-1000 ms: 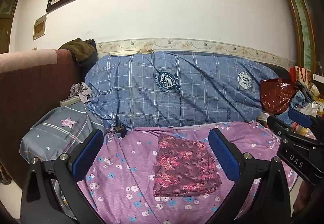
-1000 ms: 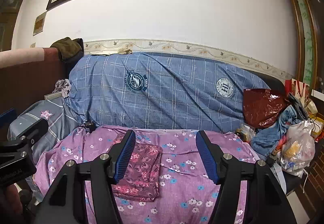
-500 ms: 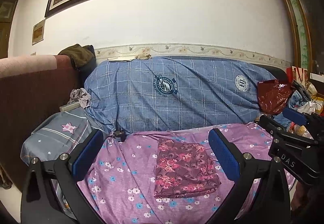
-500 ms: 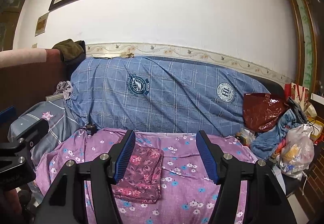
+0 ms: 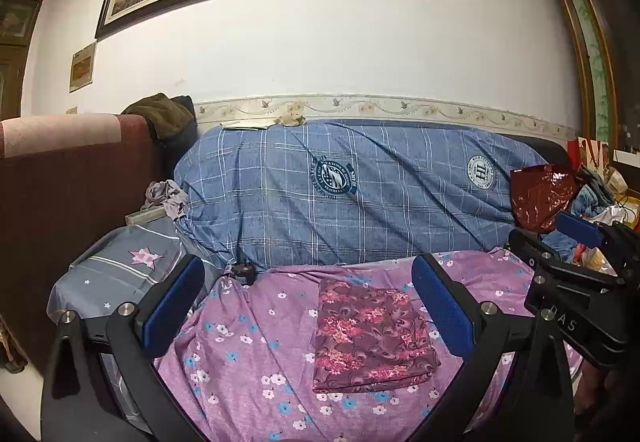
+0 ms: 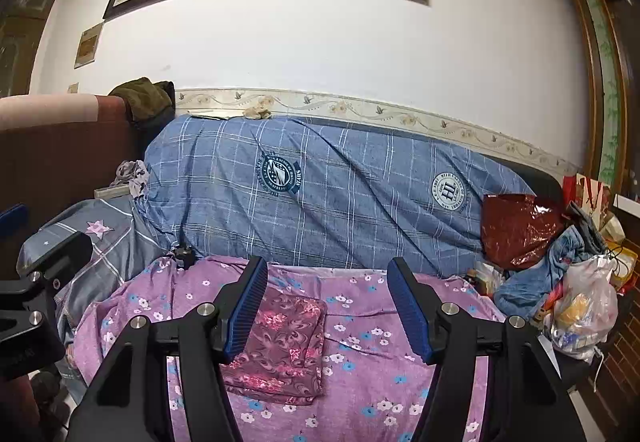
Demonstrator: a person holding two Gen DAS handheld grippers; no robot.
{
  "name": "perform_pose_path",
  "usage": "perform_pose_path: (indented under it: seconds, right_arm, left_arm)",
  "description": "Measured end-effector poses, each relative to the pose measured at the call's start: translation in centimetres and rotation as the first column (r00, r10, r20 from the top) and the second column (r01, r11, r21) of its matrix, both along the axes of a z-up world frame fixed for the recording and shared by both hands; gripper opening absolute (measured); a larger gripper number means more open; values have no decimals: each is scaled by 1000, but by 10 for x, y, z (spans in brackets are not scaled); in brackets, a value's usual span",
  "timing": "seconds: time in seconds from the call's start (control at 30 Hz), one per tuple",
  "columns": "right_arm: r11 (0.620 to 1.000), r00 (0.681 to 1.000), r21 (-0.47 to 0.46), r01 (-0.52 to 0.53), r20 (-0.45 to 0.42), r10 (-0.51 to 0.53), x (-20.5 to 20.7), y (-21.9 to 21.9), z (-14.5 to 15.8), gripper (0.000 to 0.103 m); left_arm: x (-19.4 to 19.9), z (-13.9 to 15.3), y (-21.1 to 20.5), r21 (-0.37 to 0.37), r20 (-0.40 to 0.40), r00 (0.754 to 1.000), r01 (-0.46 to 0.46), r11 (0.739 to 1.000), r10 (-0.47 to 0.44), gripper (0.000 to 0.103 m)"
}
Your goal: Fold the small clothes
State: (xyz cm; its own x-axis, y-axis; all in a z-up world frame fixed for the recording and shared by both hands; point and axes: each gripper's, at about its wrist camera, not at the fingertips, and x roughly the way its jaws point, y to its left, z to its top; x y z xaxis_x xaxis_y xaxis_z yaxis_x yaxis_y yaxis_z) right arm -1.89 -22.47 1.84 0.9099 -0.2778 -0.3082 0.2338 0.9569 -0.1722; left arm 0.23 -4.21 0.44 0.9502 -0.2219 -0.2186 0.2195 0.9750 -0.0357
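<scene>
Maroon floral cloth (image 5: 370, 334), already folded into a flat rectangle, lies on the purple flowered sheet (image 5: 248, 354) in front of the blue checked cover (image 5: 340, 186). Left gripper (image 5: 308, 306) and right gripper (image 6: 327, 308) both hover short of it, jaws spread with nothing between the pads.

Risk: the sheet beneath is loose and wrinkled; a low pinch at the cloth's edge would likely catch the sheet too and drag the fold open. A one-sided lift could let the layers slide apart.

Legible markings: "DAS" on the right gripper's body in the left view; "HL" in the white round crest (image 6: 450, 191). Other crest lettering is too small to read.
</scene>
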Motion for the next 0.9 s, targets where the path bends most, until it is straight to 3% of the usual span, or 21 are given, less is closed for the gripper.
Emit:
perform_pose_path:
  seconds: [0.57, 0.9]
  right_arm:
    - [1000, 995, 16, -22, 98, 20, -35, 6, 39, 65]
    - [999, 981, -11, -42, 190, 43, -63, 16, 72, 71]
  left_arm:
    - [-39, 37, 11, -27, 83, 997, 6, 1000, -3, 103]
    - [-59, 69, 21, -84, 133, 990, 62, 995, -50, 103]
